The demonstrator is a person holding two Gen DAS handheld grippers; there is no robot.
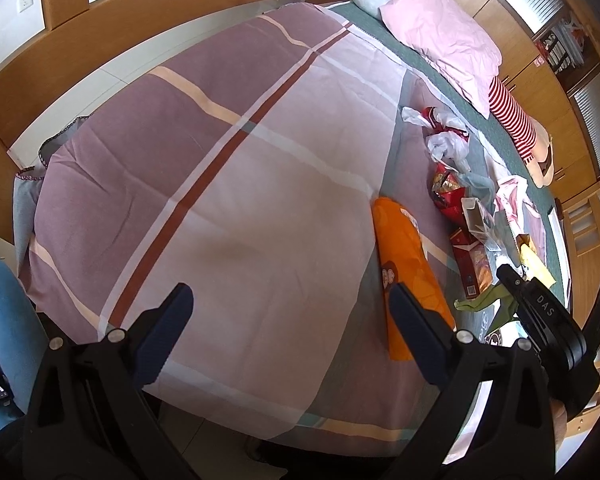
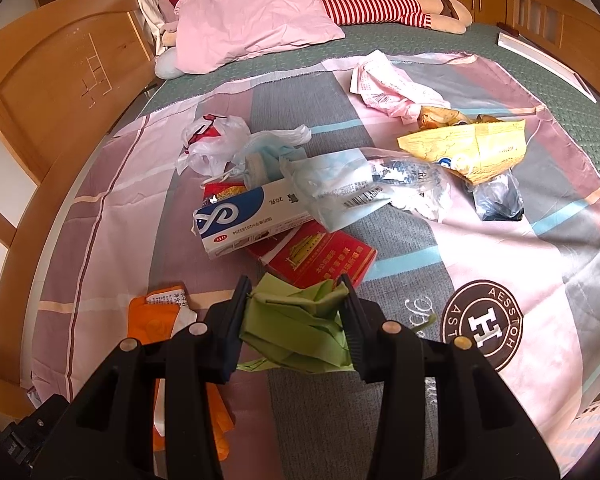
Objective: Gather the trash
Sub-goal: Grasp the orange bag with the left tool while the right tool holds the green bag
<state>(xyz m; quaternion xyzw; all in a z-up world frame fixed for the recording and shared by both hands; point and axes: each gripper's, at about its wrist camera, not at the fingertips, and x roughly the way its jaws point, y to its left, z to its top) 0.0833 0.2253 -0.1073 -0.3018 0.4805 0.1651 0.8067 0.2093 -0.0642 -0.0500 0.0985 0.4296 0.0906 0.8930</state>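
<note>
Right hand-held gripper [image 2: 294, 312] clamped partway on a crumpled green paper wad [image 2: 296, 332], near the foot edge of the bed [image 2: 571, 64]. Left hand-held gripper [image 1: 290, 312] gapes wide, empty, over the pink plaid bedspread [image 1: 220, 160]. Judgement: keep squeeze steady, lift straight, clear of the red flat carton [image 2: 319, 258] just beyond. No bin in view; wad's underside hidden
</note>
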